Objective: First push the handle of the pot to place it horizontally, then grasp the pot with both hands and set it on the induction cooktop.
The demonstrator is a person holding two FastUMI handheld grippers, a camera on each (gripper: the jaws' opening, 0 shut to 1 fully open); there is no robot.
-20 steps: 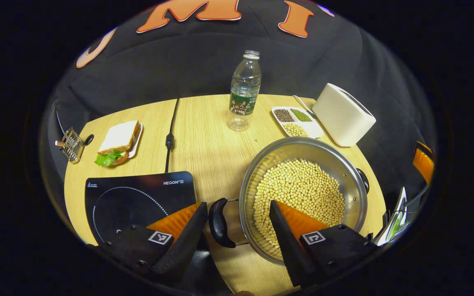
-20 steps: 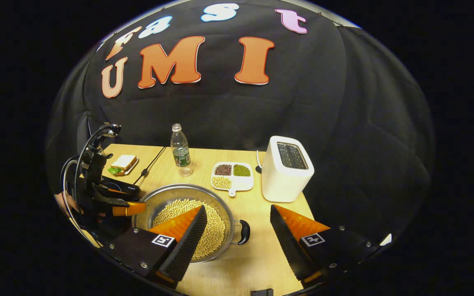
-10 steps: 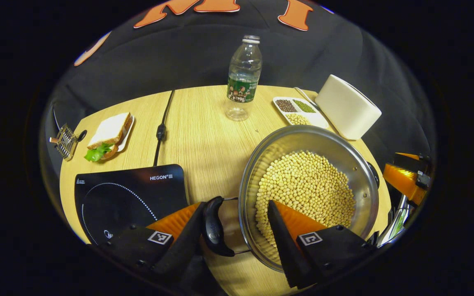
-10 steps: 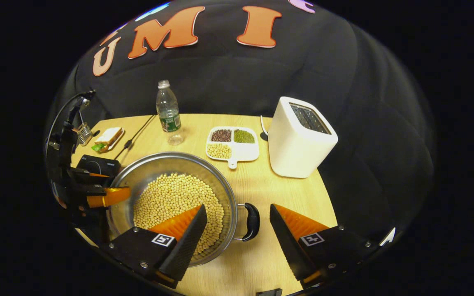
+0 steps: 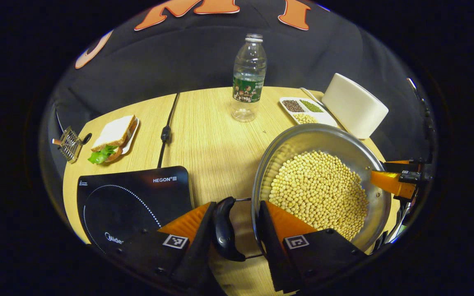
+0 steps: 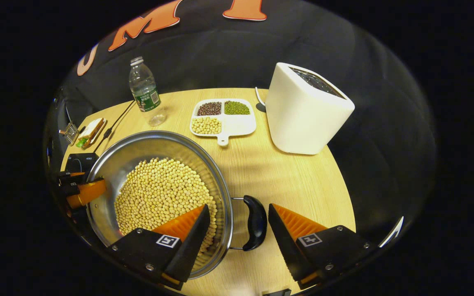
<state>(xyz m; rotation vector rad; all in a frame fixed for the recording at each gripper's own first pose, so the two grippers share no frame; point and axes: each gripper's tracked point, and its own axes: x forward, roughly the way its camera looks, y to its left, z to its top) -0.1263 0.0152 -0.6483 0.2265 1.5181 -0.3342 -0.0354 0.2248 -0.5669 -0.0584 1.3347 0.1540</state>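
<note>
Two grippers, left gripper (image 5: 237, 230) and right gripper (image 6: 237, 230), straddling opposite pot (image 6: 154, 197) handles, jaws open, for a level lift toward the cooktop (image 5: 130, 201) at the table's left edge.

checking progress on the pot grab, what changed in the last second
The left gripper narrowed its fingers around the pot's left handle; the right gripper came down to straddle the right handle, jaws wide. The pot stayed on the table.
</note>
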